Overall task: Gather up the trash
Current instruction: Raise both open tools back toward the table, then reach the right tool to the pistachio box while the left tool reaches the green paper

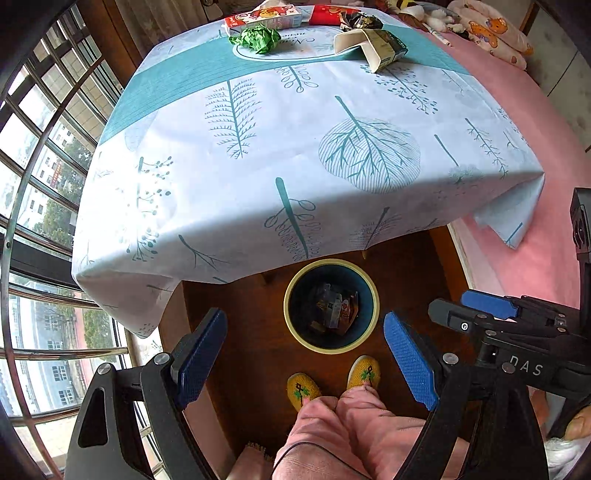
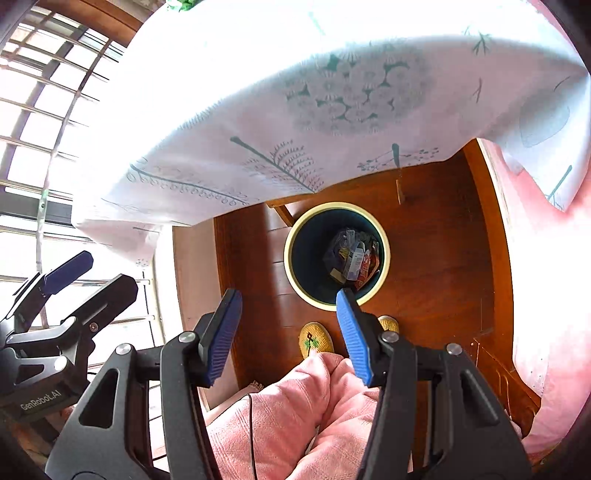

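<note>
On the far side of the table lie a crumpled green paper (image 1: 256, 38), a red-and-white carton (image 1: 258, 16), a dark crumpled wrapper (image 1: 360, 20) and an open torn box (image 1: 373, 46). A dark bin with a cream rim (image 1: 286, 306) (image 2: 388, 254) stands on the wooden floor below the table edge, with several wrappers inside. My left gripper (image 1: 304, 317) (image 2: 92, 275) hangs open and empty high above the bin. My right gripper (image 2: 287, 291) (image 1: 467, 312), just to the right of the left one, is also open with nothing between its fingers.
A leaf-print tablecloth (image 1: 295, 147) (image 2: 295, 110) drapes over the table's near edge. A barred window (image 1: 44, 184) is on the left and a pink bed (image 1: 535, 129) on the right. A person's pink trouser legs (image 1: 351, 435) and yellow slippers (image 1: 303, 389) are beside the bin.
</note>
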The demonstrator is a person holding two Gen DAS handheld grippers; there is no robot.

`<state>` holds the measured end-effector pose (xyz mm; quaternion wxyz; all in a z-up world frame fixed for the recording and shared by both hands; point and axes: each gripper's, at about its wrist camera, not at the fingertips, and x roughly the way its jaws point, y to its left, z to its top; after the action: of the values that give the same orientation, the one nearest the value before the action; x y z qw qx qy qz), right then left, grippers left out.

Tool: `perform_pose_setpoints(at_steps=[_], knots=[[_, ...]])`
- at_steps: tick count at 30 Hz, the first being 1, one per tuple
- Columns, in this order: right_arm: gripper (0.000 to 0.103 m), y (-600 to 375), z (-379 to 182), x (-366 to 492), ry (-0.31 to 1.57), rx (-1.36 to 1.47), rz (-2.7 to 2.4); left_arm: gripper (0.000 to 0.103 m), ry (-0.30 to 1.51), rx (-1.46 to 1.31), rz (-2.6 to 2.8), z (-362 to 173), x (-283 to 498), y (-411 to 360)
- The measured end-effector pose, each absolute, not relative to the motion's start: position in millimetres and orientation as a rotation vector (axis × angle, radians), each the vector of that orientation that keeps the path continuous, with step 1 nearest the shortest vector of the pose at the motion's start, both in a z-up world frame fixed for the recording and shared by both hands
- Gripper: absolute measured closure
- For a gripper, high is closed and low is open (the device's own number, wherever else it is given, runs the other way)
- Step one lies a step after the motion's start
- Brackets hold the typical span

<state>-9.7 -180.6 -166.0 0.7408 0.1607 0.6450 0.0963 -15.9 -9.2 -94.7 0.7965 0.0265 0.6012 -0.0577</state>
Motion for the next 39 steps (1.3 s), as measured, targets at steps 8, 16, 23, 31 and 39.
perform_pose_setpoints(at_steps=[8, 16, 23, 31, 39], knots=[[0.052, -204.4, -76.9, 0.7, 1.227, 0.382, 0.247, 0.015, 1.177, 0.036, -0.031, -14.1, 5.2, -3.4], [0.052, -223.5, -18.2, 20.3, 1.111, 0.399, 0.287, 0.030, 1.148, -0.026, 0.022, 28.9, 26.1, 16.6], [0.052, -211.7, -4.4, 44.0, 1.077, 0.347, 0.317, 0.031, 1.136, -0.070, 0.016, 40.7, 48.3, 27.9], [0.052, -212.9, -12.1, 95.9, 1.098, 0.381, 0.213, 0.035, 1.142, -0.027, -0.062, 35.9, 122.0, 33.6], [0.036, -214.8, -24.5, 177.2, 1.138, 0.526, 0.003, 0.035, 1.170, 0.032, -0.160, 17.4, 244.3, 51.9]])
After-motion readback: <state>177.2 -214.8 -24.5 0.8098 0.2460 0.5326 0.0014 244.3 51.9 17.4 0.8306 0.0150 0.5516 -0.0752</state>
